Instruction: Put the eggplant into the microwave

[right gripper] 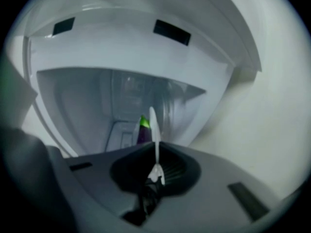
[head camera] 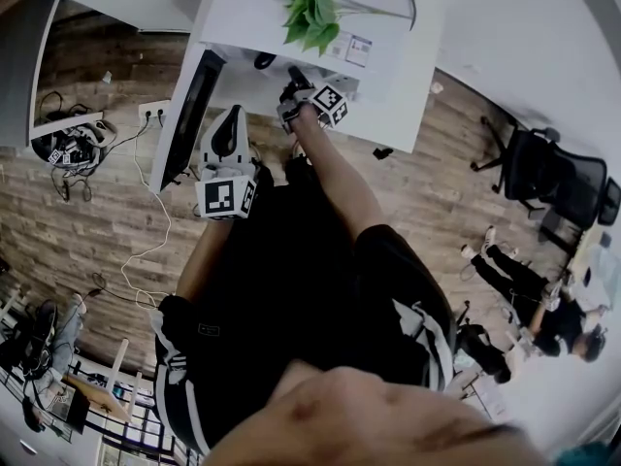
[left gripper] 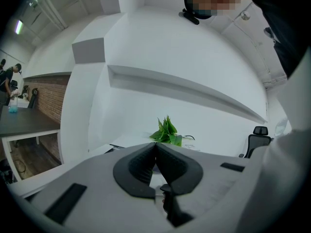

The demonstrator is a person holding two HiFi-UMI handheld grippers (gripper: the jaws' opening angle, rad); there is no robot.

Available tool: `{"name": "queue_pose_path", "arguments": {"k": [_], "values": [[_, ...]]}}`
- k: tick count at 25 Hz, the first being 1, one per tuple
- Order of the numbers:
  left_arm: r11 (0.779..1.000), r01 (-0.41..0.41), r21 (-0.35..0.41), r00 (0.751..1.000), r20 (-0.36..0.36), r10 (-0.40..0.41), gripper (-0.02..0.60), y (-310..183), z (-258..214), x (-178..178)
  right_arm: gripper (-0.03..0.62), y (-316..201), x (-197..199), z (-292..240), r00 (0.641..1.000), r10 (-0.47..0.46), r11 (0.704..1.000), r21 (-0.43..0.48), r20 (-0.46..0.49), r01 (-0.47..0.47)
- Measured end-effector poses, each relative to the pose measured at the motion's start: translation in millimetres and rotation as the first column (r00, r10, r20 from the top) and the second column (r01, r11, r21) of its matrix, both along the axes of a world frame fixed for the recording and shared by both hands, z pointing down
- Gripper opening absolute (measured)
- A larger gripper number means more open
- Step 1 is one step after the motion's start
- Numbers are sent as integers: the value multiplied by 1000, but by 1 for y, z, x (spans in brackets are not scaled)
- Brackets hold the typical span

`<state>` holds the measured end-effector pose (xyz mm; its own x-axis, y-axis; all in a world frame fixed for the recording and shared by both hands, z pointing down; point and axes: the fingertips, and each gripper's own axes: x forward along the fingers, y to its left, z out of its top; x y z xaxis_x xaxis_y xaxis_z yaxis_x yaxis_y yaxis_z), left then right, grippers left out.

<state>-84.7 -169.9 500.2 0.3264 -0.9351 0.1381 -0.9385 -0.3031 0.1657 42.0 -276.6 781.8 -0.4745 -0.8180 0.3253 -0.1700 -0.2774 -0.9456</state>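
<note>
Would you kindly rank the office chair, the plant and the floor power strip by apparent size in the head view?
1. office chair
2. plant
3. power strip
The plant sits nearer the camera, so true sizes stay unsure.

Purple eggplant (right gripper: 142, 134) with a bright green cap, against the pale grey-white cavity of the microwave (right gripper: 87, 96), whose door (head camera: 189, 115) is black. Left gripper (left gripper: 155, 147) and right gripper (right gripper: 156, 149): light grey shells, black ribbed jaws, a thin white strip (right gripper: 153, 125) between the right pair, and cubes (head camera: 226, 197) bearing black-and-white square markers. Green plant (head camera: 312, 8) on the white bench (head camera: 408, 85); brown wood-plank floor (head camera: 87, 212); black sleeve (head camera: 179, 377) with white stripes.
</note>
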Motion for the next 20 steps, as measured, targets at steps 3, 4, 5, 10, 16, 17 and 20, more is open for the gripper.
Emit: {"name": "queue_pose_path", "arguments": {"k": [3,4,5,10,16,17,20], "values": [[1000,-1,-1,1000,1,1,34,1,-1,1,38,0,0,1,1000,8,1000,-11,4,-8],[1000,-2,-1,1000,1,2,34,0,-1,1,38,-1,0,1,1000,10,1000,-12,2,-10],[1000,-3,-2,1000,1,3,34,0,-1,2,37,-2,0,2,1000,11,1000,-12,-1,-11],[1000,-5,-8,1000,3,5,34,1,1,1,38,-6,1,4,1000,20,1000,-12,-6,-20],[1000,-5,-10,1000,-1,5,34,0,2,0,38,-11,0,7,1000,25,1000,-17,-2,-25],[1000,-5,-10,1000,-2,5,34,-1,2,0,38,-12,0,7,1000,24,1000,-16,-6,-24],[1000,-5,-11,1000,0,5,34,-1,2,-1,38,-12,0,6,1000,13,1000,-12,-23,-13]]}}
